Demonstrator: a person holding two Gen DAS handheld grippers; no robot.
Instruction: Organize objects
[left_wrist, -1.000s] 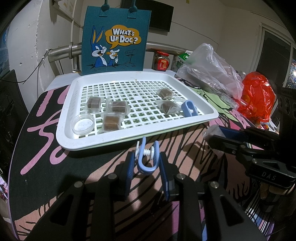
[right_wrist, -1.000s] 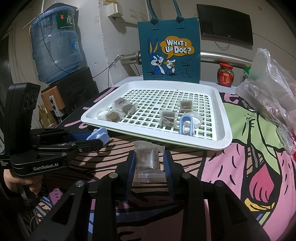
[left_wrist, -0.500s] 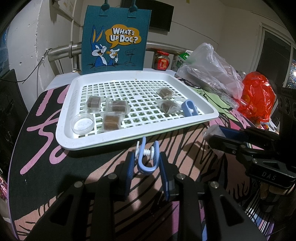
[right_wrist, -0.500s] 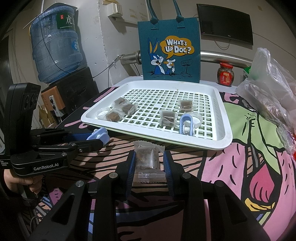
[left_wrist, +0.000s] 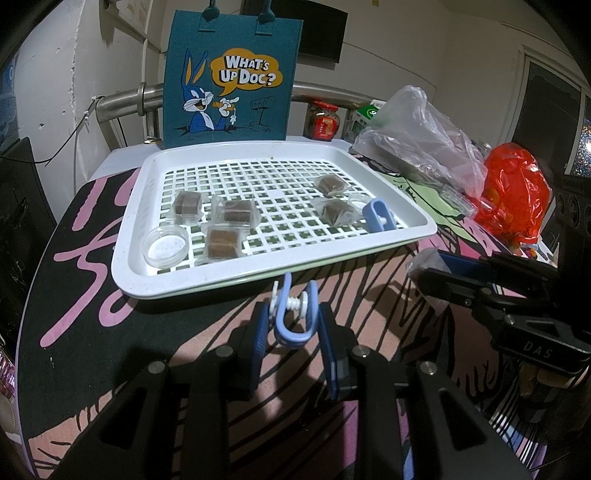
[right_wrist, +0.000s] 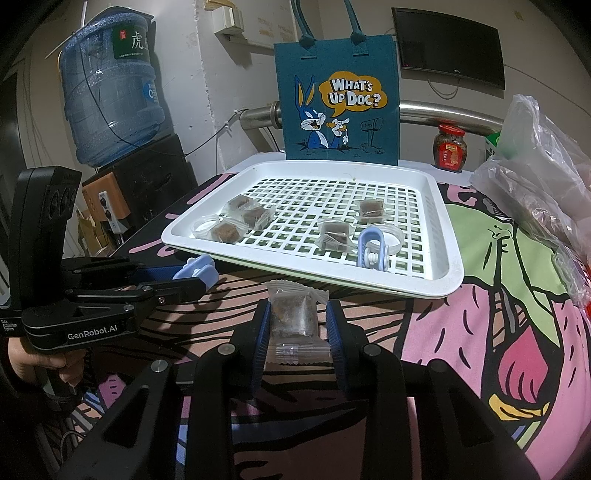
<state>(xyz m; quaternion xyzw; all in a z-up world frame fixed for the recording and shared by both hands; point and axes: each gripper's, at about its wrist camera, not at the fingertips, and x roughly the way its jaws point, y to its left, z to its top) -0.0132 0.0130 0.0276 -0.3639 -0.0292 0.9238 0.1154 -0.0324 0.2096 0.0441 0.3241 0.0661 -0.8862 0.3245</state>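
Observation:
A white slotted tray (left_wrist: 417, 225) (right_wrist: 448, 258) lies on the patterned table. In it are several wrapped brown cubes (left_wrist: 232, 211) (right_wrist: 334, 232), a clear round lid (left_wrist: 165, 245) and a blue clip (left_wrist: 378, 216) (right_wrist: 373, 249). My left gripper (left_wrist: 291, 328) is shut on a second blue clip (left_wrist: 293, 315), just in front of the tray's near edge; it also shows in the right wrist view (right_wrist: 197, 273). My right gripper (right_wrist: 295, 325) is shut on a wrapped brown cube (right_wrist: 293, 315), held near the tray's front edge.
A teal Bugs Bunny bag (left_wrist: 232, 74) (right_wrist: 338, 105) stands behind the tray. Clear plastic bags (left_wrist: 421, 136) (right_wrist: 543, 177), a red bag (left_wrist: 513, 192) and a jar (right_wrist: 450, 149) lie to the right. A water bottle (right_wrist: 110, 92) stands at the far left.

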